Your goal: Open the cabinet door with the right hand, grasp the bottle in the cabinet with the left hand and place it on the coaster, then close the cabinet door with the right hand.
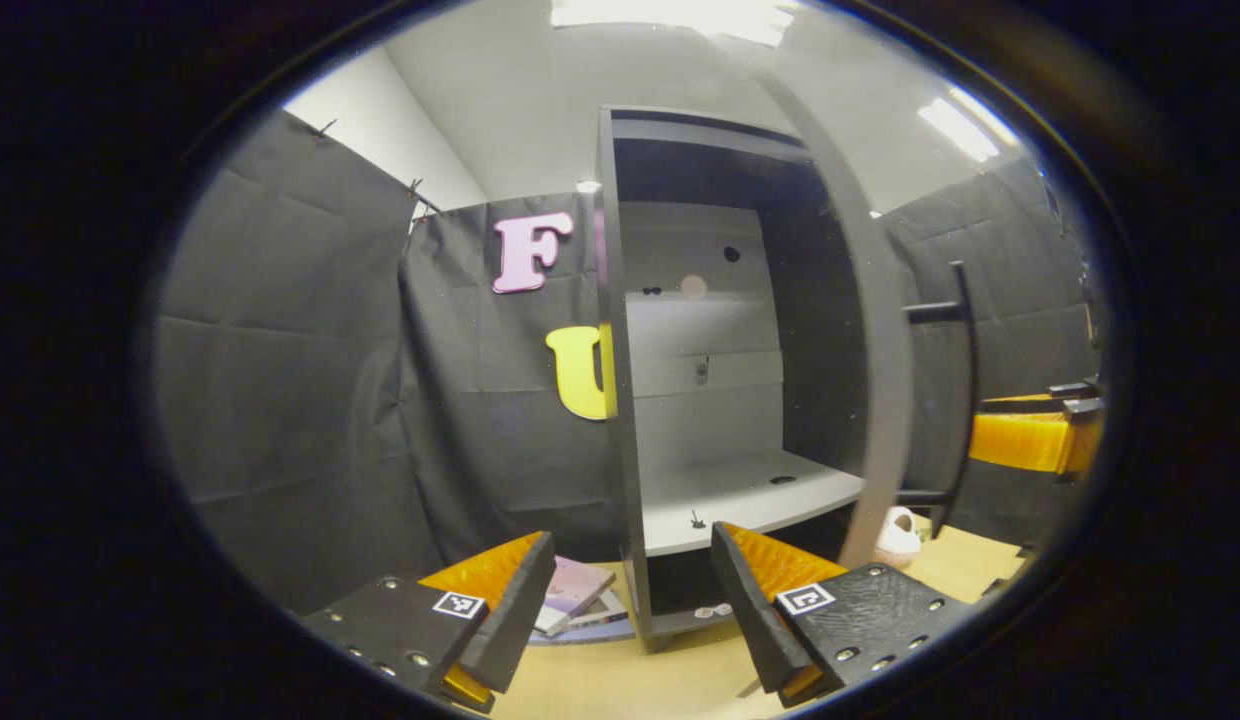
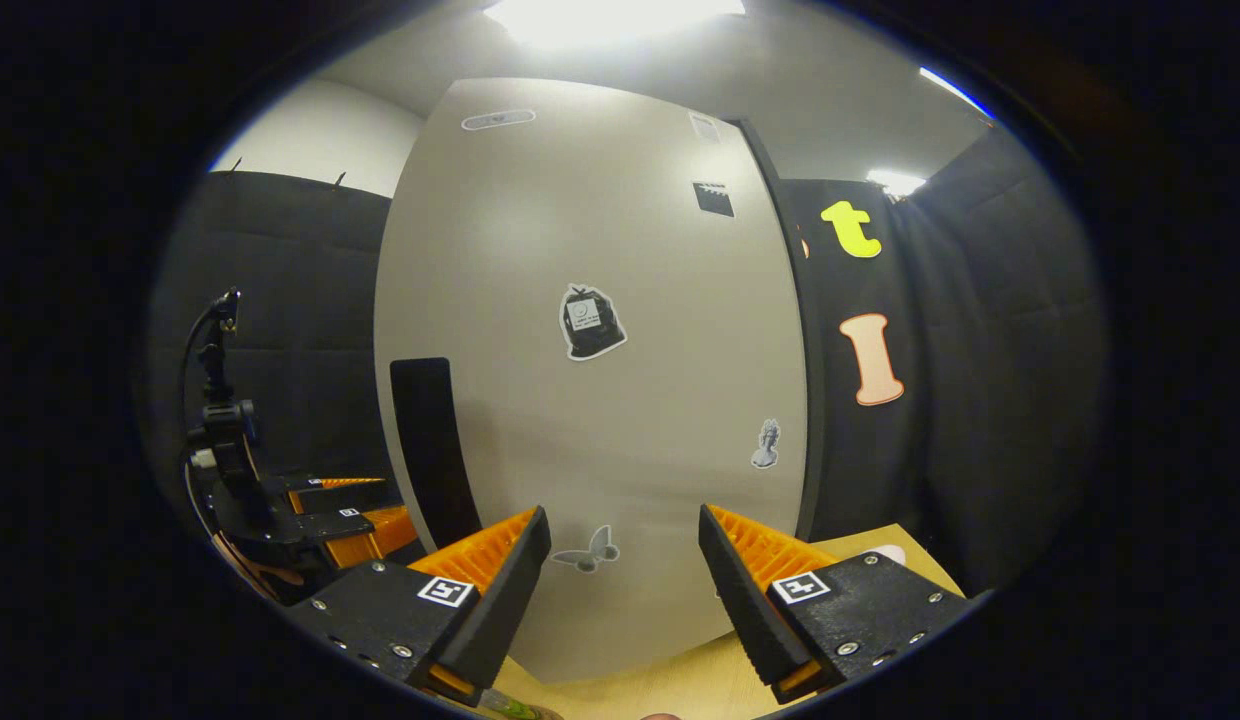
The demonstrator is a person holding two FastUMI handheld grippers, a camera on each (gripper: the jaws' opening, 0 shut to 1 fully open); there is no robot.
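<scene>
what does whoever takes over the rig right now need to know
Left gripper: fingers open, holding nothing, facing the open cabinet.
Right gripper: fingers open, in front of the cabinet door, not touching its handle.
Door is swung open. The shelf holds no bottle, so it seems to be taken out; placement on the coaster can't be confirmed from here.
Left: check that, then close the door with the right gripper.

The cabinet (image 1: pixel 620 400) has a dark grey frame and a pale grey shelf. Its door (image 2: pixel 600 400) is light grey with a black handle (image 2: pixel 432 450). Below the cabinet, the table (image 1: pixel 620 680) is light wood.
</scene>
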